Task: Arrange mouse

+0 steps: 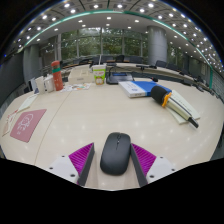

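Note:
A black computer mouse (115,153) sits between the two fingers of my gripper (114,160), its length pointing forward along them. The purple pads (83,157) press against its left and right sides, so the gripper is shut on the mouse. It is over the near part of a wide beige table (100,115). The mouse's rear end is hidden at the base of the fingers.
A pink sheet (27,124) lies on the table to the left. A red bottle (57,76) and small boxes (98,73) stand at the far side. Blue books (140,87) and a black-and-yellow object (160,95) lie to the far right.

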